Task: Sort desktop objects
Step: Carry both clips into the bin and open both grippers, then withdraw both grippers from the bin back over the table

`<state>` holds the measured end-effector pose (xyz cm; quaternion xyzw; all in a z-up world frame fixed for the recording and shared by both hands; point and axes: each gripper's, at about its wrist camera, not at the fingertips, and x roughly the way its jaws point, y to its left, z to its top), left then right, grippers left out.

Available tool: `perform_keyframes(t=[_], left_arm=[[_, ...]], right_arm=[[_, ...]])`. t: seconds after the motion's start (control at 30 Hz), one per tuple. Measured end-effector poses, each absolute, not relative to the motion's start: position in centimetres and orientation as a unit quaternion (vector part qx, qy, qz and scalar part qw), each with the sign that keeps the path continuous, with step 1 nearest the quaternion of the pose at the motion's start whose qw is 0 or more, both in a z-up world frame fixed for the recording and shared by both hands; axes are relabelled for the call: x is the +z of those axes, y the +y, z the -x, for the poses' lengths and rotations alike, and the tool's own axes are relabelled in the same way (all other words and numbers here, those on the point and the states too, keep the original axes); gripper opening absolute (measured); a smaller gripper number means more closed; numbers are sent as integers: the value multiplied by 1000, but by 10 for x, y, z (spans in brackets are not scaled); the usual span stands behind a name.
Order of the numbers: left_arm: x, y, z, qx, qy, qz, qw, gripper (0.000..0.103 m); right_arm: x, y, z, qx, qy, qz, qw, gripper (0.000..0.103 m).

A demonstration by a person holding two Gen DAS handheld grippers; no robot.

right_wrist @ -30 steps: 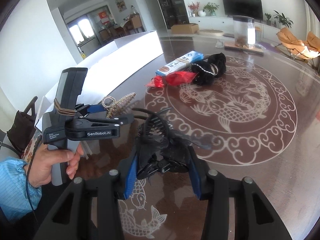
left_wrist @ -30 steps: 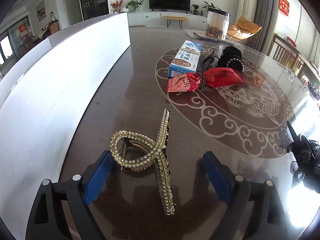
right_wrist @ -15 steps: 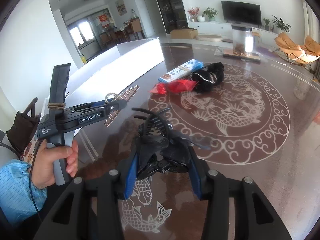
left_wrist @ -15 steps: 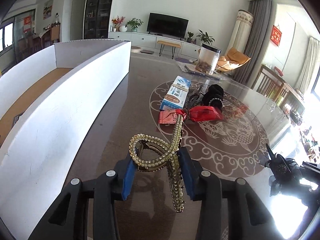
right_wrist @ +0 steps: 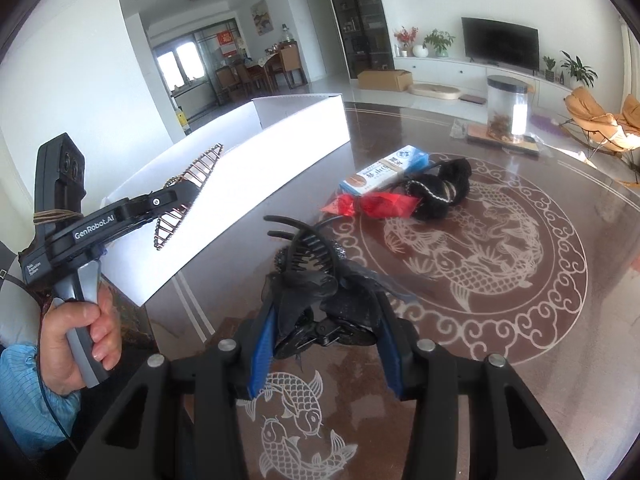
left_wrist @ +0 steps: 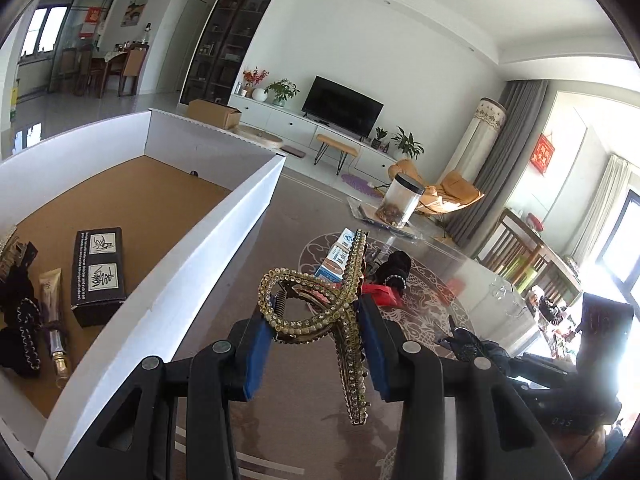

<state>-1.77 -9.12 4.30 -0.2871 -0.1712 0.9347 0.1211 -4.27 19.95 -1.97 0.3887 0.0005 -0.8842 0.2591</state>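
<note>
Since a second ago the gold rhinestone clip has been lifted off the table and carried up level with the white box, so the drop-in looks close. The box wall is just to the left; plenty of bare cardboard floor is left behind the black carton. The clip is pinched narrow in the left gripper. A black hair claw is clamped in the right gripper, held over the table.
</note>
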Motion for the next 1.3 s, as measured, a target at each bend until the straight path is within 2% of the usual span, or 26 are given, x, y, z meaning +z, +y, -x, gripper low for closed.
perform_keyframes(t=[0.2,0.37,0.57,0.73,0.83,0.9,1.07,1.23,1.27,1.3], left_arm=[[86,-173,30,943,-174,281,48,42],[66,-249,54,917,-210,337,-26,42],[29,-278,71,891,-209,399,-66,42],[9,-284,87,868,-229,434,-81,43],[4,-285,92,859,-236,446,-81,53],[7,-275,93,865,-218,444,-89,69],[28,-250,77,886,-196,406,-110,72],[64,-173,44,920,-169,353,-24,72],[70,-153,38,924,-162,345,4,77],[75,-131,34,927,-155,339,33,88]], right_arm=[[29,115,86,-882,40,-342,322,46],[53,9,125,-869,64,-312,378,46],[23,-99,186,-852,98,-346,380,46],[-19,-131,227,-836,105,-410,349,47],[-32,-128,236,-831,96,-433,334,57],[-30,-116,235,-838,77,-427,331,65],[-7,-61,212,-857,25,-399,326,75],[-4,47,159,-877,-36,-377,297,89],[-10,73,146,-883,-42,-375,279,90],[-17,101,134,-890,-43,-375,256,91]])
